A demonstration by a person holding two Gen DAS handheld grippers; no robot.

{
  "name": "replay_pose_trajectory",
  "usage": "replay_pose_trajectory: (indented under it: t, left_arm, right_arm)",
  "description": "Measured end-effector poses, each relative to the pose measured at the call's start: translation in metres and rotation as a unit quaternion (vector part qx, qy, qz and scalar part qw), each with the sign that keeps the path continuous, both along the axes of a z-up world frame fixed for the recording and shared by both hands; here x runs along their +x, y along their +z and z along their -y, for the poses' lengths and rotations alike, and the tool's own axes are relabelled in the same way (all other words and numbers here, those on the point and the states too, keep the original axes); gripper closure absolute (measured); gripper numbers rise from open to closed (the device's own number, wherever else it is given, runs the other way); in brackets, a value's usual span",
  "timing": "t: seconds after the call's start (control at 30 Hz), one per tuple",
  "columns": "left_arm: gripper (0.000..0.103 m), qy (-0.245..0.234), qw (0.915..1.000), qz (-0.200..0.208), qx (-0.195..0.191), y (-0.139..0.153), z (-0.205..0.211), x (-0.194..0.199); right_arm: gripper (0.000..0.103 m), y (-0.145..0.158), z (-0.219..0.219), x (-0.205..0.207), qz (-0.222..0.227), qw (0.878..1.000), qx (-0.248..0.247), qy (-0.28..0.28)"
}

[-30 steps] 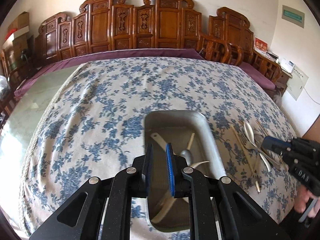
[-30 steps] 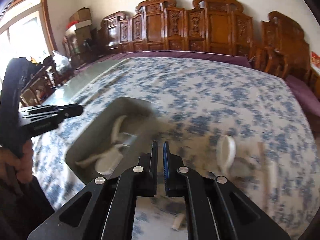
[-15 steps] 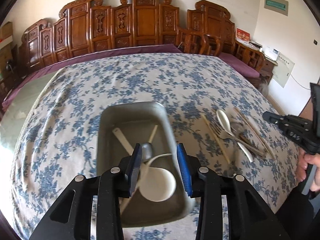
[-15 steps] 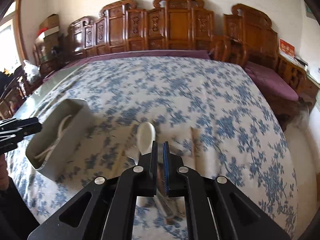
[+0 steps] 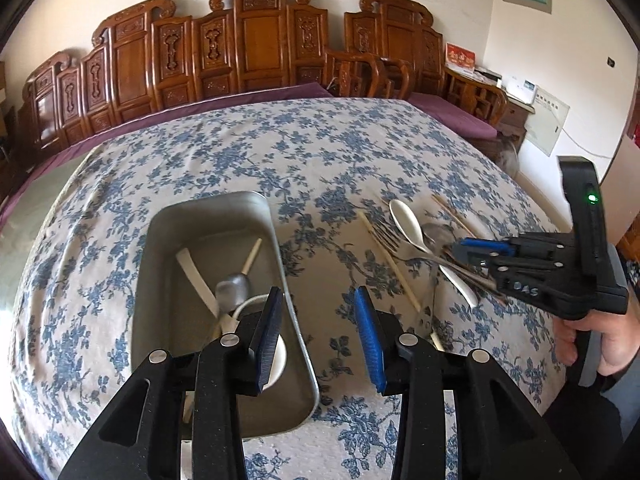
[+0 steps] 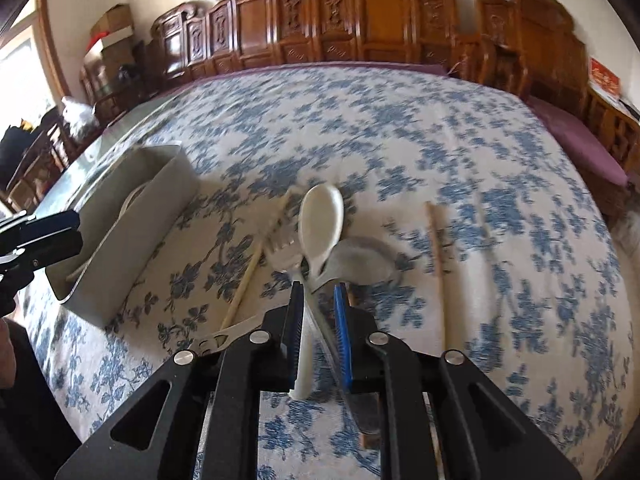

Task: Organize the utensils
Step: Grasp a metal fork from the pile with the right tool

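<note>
A metal tray on the floral tablecloth holds a metal spoon, white utensils and a chopstick. My left gripper is open and empty, just above the tray's right rim. Right of the tray lies a pile: a white spoon, a fork, a metal spoon and chopsticks. My right gripper is low over this pile, jaws slightly apart with the white spoon's handle and a metal handle between them. The right gripper also shows in the left wrist view.
Carved wooden chairs line the far side of the table. The tray also shows at the left of the right wrist view. Another chopstick lies right of the pile. Bare cloth stretches beyond the utensils.
My left gripper has opened wide and shifted right over the tray's rim. My right gripper swung from the tray to the pile, dropped low and opened slightly around the handles.
</note>
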State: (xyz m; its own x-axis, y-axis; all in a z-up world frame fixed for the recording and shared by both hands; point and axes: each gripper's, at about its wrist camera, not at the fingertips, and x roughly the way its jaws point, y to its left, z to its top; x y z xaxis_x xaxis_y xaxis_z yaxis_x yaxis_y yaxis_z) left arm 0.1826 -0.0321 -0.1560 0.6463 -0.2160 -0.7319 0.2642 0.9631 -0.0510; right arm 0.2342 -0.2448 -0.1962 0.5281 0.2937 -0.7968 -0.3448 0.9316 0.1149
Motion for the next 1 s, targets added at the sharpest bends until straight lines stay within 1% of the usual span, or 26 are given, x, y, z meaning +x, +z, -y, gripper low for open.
replay_pose_trajectory:
  t: [0.23, 0.27, 0.43, 0.5, 0.57, 0.67, 0.8, 0.93, 1.0]
  left_arm:
    - [0.068, -0.006, 1.0, -0.001, 0.003, -0.002, 0.004, -0.002]
    - [0.068, -0.006, 1.0, 0.0, 0.003, -0.001, 0.005, -0.002]
    - [0.068, -0.008, 1.0, -0.001, 0.004, -0.002, 0.006, -0.003]
    - [0.068, -0.009, 0.9999, -0.002, 0.006, -0.003, 0.008, -0.004]
    - [0.068, -0.011, 0.9999, -0.002, 0.009, -0.005, 0.01, -0.005]
    - [0.068, -0.012, 0.9999, -0.003, 0.011, -0.006, 0.012, -0.005]
    - [0.068, -0.014, 0.9998, -0.004, 0.015, -0.008, 0.015, -0.007]
    - [0.068, -0.016, 0.9997, -0.004, 0.019, -0.01, 0.018, -0.008]
    - [0.068, -0.017, 0.9996, -0.004, 0.022, -0.011, 0.02, -0.009]
  right_arm:
    - [0.085, -0.012, -0.008, 0.007, -0.02, 1.0, -0.006, 0.013]
    - [0.083, -0.014, -0.009, 0.007, -0.021, 1.0, -0.009, 0.014]
    - [0.083, -0.016, -0.013, 0.009, -0.02, 0.999, -0.018, 0.02]
    - [0.084, -0.016, -0.015, 0.008, -0.017, 0.999, -0.023, 0.023]
    - [0.089, -0.016, -0.016, 0.007, -0.016, 0.999, -0.025, 0.026]
    - [0.093, -0.015, -0.017, 0.006, -0.019, 0.999, -0.025, 0.035]
    - [0.095, -0.014, -0.022, 0.003, -0.018, 0.998, -0.028, 0.045]
    - [0.095, -0.009, -0.022, -0.001, -0.012, 0.999, -0.019, 0.049]
    - [0.095, -0.002, -0.018, -0.002, -0.004, 0.999, -0.004, 0.045]
